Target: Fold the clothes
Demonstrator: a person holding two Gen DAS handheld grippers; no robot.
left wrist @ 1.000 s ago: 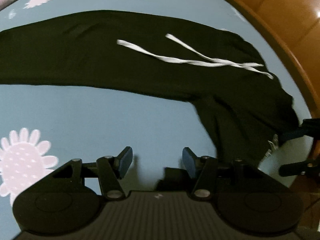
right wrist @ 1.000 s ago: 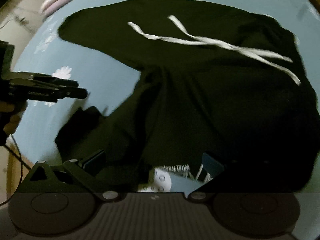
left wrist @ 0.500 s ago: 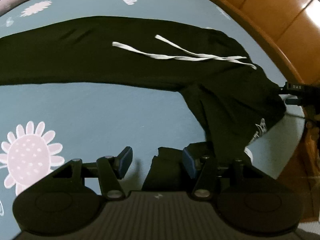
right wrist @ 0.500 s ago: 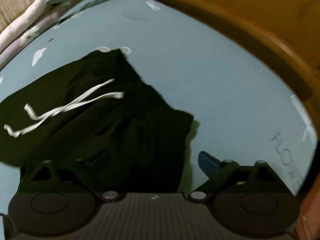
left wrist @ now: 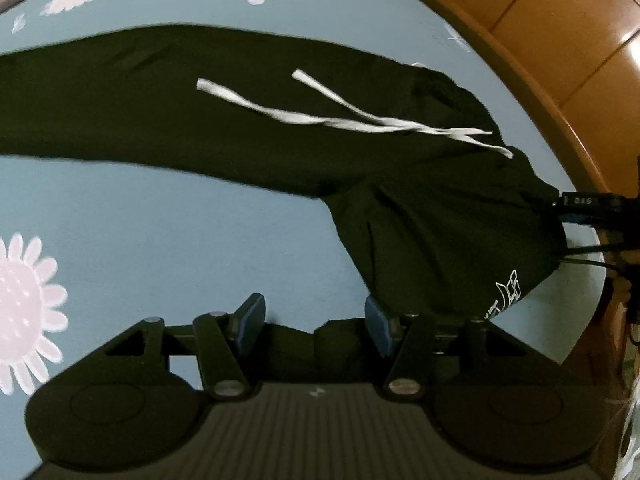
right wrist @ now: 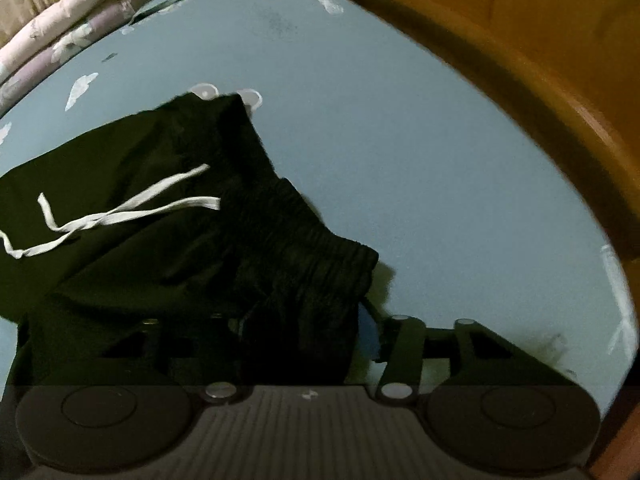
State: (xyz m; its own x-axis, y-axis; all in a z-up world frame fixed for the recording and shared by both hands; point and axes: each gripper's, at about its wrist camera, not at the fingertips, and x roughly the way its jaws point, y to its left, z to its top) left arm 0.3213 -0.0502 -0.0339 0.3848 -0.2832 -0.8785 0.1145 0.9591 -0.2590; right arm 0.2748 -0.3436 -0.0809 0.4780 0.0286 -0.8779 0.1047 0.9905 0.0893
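Black trousers (left wrist: pixel 240 112) with white drawstrings (left wrist: pixel 360 124) lie spread on a light blue flowered sheet (left wrist: pixel 160 240). My left gripper (left wrist: pixel 314 322) hovers open over the sheet, and a small fold of black cloth (left wrist: pixel 336 334) lies loose between its fingers. In the right wrist view my right gripper (right wrist: pixel 304 332) straddles the gathered waistband (right wrist: pixel 312 248) and its jaws are closing. The cloth covers its left finger, and its blue right pad (right wrist: pixel 368 338) stands at the cloth's edge. In the left wrist view the right gripper (left wrist: pixel 564 226) sits at the trousers' right end.
A curved wooden bed frame (left wrist: pixel 560 40) borders the sheet on the right and also shows as the wooden frame (right wrist: pixel 520 60) beyond the waistband. Rolled pale bedding (right wrist: pixel 60 20) lies at the far left. A pink flower print (left wrist: pixel 20 308) marks the sheet near my left gripper.
The right gripper swung from above the trousers to the waistband corner by the wooden frame, and its jaws narrowed around the cloth. The left gripper shifted slightly, and dark cloth now shows between its fingers.
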